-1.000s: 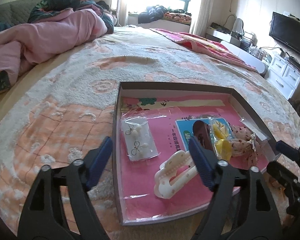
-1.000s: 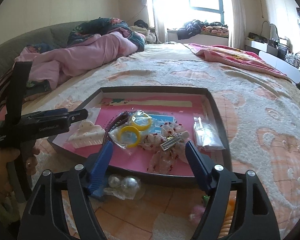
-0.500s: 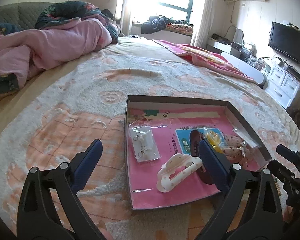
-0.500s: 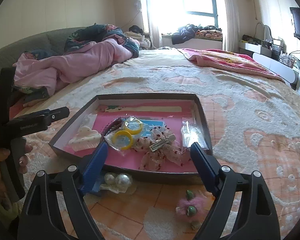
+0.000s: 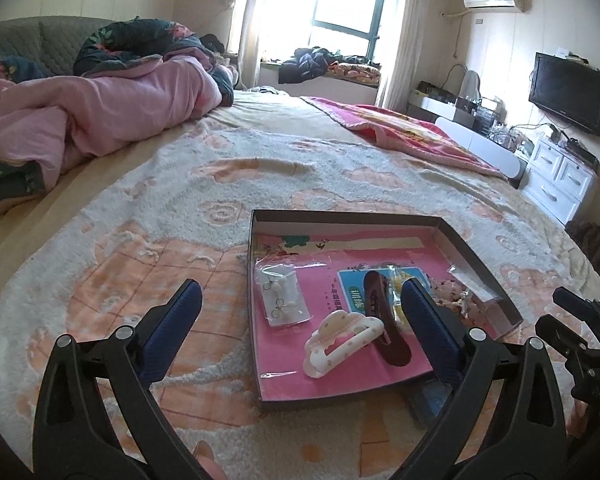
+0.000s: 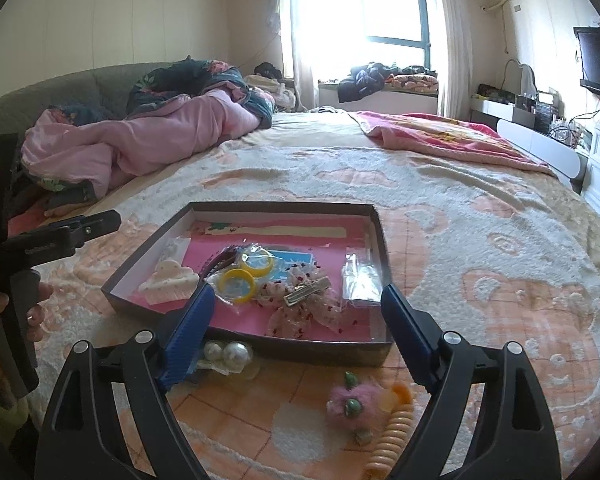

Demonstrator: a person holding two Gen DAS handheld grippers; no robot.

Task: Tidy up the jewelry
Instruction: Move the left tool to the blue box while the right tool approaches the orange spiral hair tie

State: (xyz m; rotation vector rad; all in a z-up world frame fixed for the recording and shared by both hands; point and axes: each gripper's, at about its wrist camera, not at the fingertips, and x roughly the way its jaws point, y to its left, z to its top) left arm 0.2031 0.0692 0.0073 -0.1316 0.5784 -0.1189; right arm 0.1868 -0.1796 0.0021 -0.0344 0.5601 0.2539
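A shallow dark box (image 6: 342,350) with a pink lining lies on the bed (image 6: 480,248), its long sides running away toward the window. Inside it, a white claw clip (image 5: 342,342) lies slantwise, its long axis going from the near left up to the far right, and just right of it a dark brown hair clip (image 5: 386,320) points from the box's middle toward its near edge. A small clear bag of earrings (image 5: 282,298) sits at the left side, its long axis along the box wall. Yellow rings in a bag (image 6: 244,278), a lace bow with a metal clip (image 6: 306,300) and another clear bag (image 6: 362,276) fill the right part. Outside, touching the near wall, lie two pearls in a packet (image 6: 228,354); nearer still, a pink fuzzy hair tie (image 6: 350,402) and an orange coil (image 6: 394,428). The left tongs (image 5: 298,328) stand released and wide, empty, above the box's near left corner. The right tongs (image 6: 296,340) are likewise spread and hold nothing.
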